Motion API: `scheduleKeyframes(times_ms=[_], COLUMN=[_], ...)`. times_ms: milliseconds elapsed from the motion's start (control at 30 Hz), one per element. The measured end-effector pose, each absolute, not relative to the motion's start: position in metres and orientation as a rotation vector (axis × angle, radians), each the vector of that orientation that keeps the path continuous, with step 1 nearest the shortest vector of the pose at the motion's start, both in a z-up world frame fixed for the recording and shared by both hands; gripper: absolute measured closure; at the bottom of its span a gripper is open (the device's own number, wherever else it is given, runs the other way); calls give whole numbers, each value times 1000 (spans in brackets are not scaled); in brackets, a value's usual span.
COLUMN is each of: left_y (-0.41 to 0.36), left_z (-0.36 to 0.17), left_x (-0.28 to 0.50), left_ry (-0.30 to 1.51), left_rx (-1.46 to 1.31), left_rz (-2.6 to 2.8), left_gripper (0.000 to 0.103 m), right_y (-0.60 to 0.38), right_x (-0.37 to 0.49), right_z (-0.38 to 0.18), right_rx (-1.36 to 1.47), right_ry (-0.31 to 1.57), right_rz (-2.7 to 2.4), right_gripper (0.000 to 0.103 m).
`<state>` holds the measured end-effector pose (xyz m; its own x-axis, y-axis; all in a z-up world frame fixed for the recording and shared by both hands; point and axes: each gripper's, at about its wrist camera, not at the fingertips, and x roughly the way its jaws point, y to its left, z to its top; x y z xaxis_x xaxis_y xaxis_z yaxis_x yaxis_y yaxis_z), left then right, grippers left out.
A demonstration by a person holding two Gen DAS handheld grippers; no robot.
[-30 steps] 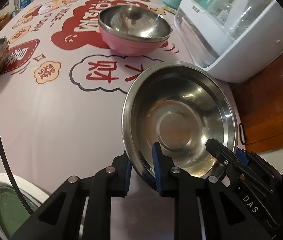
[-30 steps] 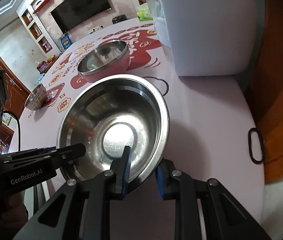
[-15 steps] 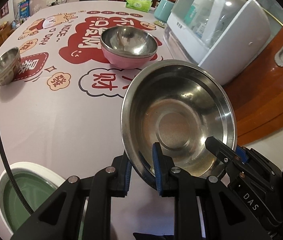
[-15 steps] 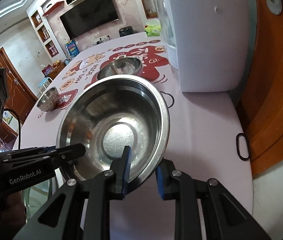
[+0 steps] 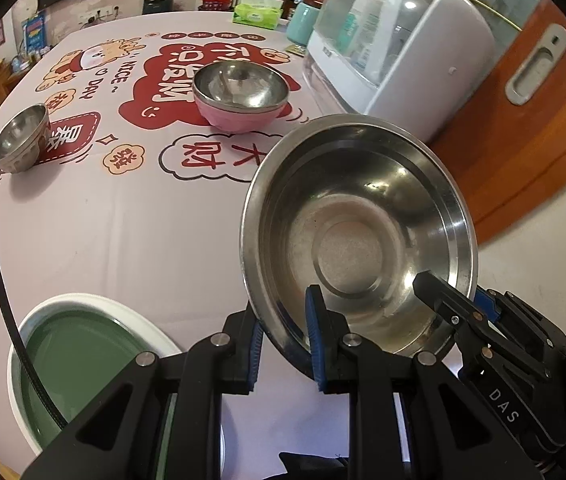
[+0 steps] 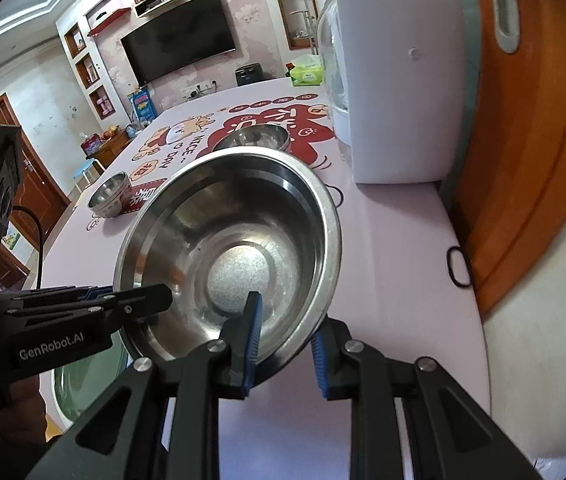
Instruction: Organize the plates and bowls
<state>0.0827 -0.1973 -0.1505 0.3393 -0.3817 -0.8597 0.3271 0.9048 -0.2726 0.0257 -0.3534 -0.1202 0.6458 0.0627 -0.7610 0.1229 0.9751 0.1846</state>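
Note:
A wide steel basin [image 5: 359,236] is held in the air above the pink tablecloth by both grippers. My left gripper [image 5: 283,332] is shut on its near-left rim. My right gripper [image 6: 285,340] is shut on its near-right rim, and the basin [image 6: 235,256] fills the middle of the right wrist view. A pink bowl with a steel bowl nested inside [image 5: 241,96] stands further back on the cloth. A small steel bowl [image 5: 21,140] stands at the far left. A green plate with a white rim [image 5: 79,364] lies below my left gripper.
A white countertop appliance [image 5: 395,60] stands at the table's right side, with an orange wooden panel [image 6: 531,160] beyond it. A black rubber ring [image 6: 459,266] lies near the right table edge. A tissue pack [image 5: 257,16] sits at the far end.
Both grippers have lifted the steel basin higher above the table and drawn it back. The green plate, small steel bowl and far room have come further into view.

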Motion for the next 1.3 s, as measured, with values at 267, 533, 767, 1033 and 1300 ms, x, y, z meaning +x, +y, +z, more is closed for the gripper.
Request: scheduleKeyframes(times_ms=[267, 533, 767, 1033, 1300], left_y=[-201, -198, -190, -186, -191], left_z=[-156, -171, -191, -204, -207], left_x=[55, 32, 17, 6, 4], left_ry=[1182, 1261, 1337, 1388, 1410], left_rx=[-11, 19, 29, 42, 56], left_rz=[-509, -527, -523, -515, -512], left_gripper=[84, 83, 83, 82, 82], right_y=[-346, -335, -326, -323, -326], right_x=[-6, -28, -40, -50, -53], right_z=[-123, -135, -152, -166, -173], right_rx=[231, 245, 261, 287, 310], right_ry=[900, 965, 1026, 1072, 1103], right_rz=[-85, -111, -112, -112, -110], right_gripper=[79, 79, 79, 79, 77])
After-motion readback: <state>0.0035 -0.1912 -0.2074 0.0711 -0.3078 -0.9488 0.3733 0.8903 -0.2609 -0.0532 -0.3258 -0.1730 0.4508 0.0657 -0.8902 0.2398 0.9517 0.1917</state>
